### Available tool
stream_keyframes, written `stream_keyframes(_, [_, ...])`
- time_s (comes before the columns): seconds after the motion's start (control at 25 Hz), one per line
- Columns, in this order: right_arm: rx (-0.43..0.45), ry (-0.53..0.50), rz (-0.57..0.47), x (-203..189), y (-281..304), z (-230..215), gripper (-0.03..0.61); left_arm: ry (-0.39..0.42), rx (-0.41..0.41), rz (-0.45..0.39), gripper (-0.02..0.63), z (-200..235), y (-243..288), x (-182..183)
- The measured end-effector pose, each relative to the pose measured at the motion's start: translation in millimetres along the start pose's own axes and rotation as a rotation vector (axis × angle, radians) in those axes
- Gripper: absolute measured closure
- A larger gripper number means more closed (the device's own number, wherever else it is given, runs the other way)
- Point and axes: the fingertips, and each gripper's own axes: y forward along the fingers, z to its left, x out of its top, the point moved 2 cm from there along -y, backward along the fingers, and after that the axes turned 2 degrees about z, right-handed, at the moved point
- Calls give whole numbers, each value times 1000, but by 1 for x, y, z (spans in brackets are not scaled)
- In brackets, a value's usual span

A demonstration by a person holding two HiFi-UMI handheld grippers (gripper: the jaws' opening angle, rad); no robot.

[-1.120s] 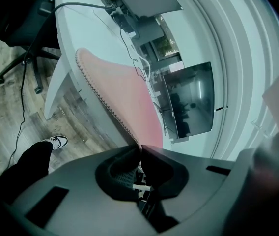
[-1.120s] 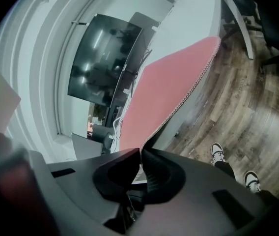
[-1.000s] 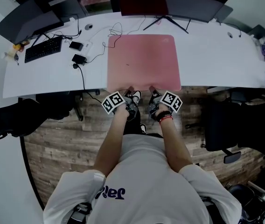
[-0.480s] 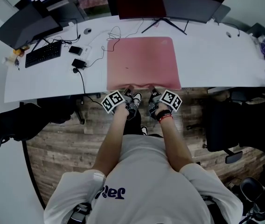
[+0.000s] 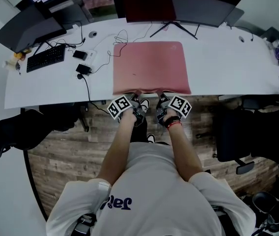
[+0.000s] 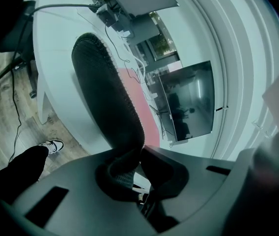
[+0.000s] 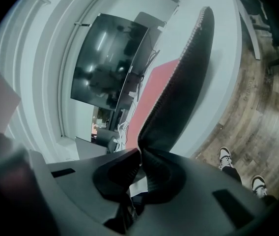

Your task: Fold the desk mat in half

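The pink desk mat (image 5: 150, 68) lies flat on the white desk (image 5: 228, 63), and its near edge reaches the desk's front edge. My left gripper (image 5: 137, 95) and right gripper (image 5: 161, 95) are side by side at the middle of that near edge, each shut on it. In the left gripper view the mat's black underside (image 6: 105, 92) curls up out of the left gripper (image 6: 138, 154), with the pink top (image 6: 147, 117) behind. In the right gripper view the black underside (image 7: 179, 87) rises from the right gripper (image 7: 140, 154), beside the pink top (image 7: 154, 90).
A keyboard (image 5: 46, 57), a black charger (image 5: 83, 68) and loose cables (image 5: 120, 36) lie on the desk left of the mat. A monitor stand (image 5: 174, 26) stands just behind it. Office chairs stand on the wood floor at the left (image 5: 16, 132) and at the right (image 5: 242, 132).
Both grippers have stayed at the mat's near edge. That edge has risen slightly into a small ripple between them. The view has shifted a little.
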Motion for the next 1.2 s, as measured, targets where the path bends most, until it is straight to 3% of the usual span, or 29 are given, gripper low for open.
stream_keyframes(1.2, [-4,19,-9,46,45,13,541,2,1,-16,580,-21,51,49])
